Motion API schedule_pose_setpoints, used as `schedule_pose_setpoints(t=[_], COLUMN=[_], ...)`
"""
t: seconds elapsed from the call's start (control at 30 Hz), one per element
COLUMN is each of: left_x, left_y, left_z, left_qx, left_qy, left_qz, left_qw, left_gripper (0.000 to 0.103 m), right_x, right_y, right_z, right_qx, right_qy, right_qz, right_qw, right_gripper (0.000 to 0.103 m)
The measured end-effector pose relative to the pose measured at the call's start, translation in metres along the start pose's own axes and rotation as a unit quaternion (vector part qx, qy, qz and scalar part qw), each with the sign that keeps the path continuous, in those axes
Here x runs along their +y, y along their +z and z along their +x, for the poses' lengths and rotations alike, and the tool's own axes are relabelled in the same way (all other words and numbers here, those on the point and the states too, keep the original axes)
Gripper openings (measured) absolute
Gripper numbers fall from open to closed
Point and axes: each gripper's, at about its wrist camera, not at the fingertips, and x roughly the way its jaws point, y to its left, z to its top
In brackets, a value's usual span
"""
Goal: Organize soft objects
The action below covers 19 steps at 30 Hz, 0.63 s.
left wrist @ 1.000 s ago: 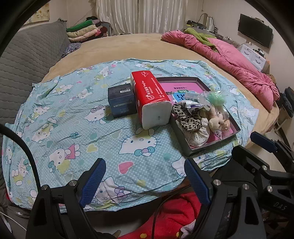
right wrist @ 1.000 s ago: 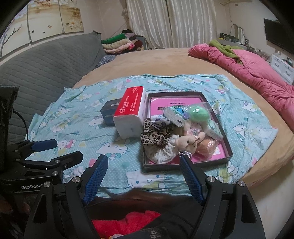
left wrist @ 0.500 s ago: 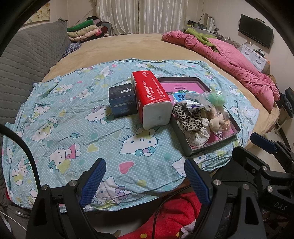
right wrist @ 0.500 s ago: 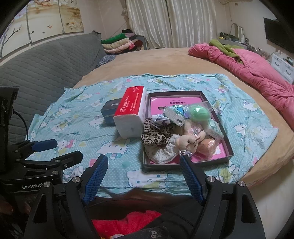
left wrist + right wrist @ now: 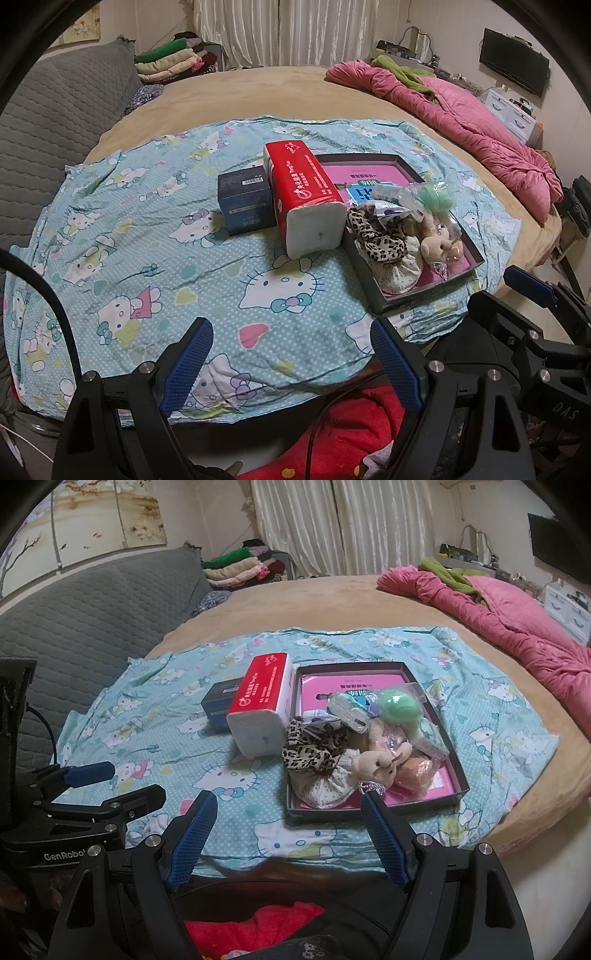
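While above the cloth (image 5: 155, 258) | left hand-held gripper (image 5: 291, 354): wide open, empty | right hand-held gripper (image 5: 288, 830): wide open, empty

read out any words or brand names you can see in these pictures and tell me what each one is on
"GenRobot", last letter cut off: left gripper body, seen from the right wrist.
"DAS", upside down: right gripper body, seen from the left wrist.
Red tissue pack: white print, too blurred to read.
Dark blue box: barcode label, too small.
Pink sheet in the tray: unreadable characters.
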Motion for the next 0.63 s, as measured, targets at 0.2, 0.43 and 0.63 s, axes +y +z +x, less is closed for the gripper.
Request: schedule_pose_setpoints(t=[0.2, 0.43, 0.63], left_x=[-0.0004, -0.0016, -0.0009], left_y=[-0.0007, -0.0017, -0.0021], left_z=[0.0005, 0.0018, 0.0066], left_qx=[0.002, 0.003, -0.005], left_qy=[0.002, 0.004, -0.004], left_qz=[0.0, -0.001, 0.001], left_qw=[1.0, 1.0, 1.0], left_gripper=[0.087, 0.087, 0.087], right_x=[-0.0007, -0.0024, -0.0041], right_y=[0.0002, -0.0004, -0.0009], right_z=[-0.0001, 0.0001, 0.0024], right_qx=[0.001, 0.001, 0.004], right_qy=[-0.001, -0.001, -0.001], right_qz=[0.002, 0.005, 0.007], right_qw=[1.0, 1.0, 1.0], right_gripper=[0.081, 0.081, 0.081])
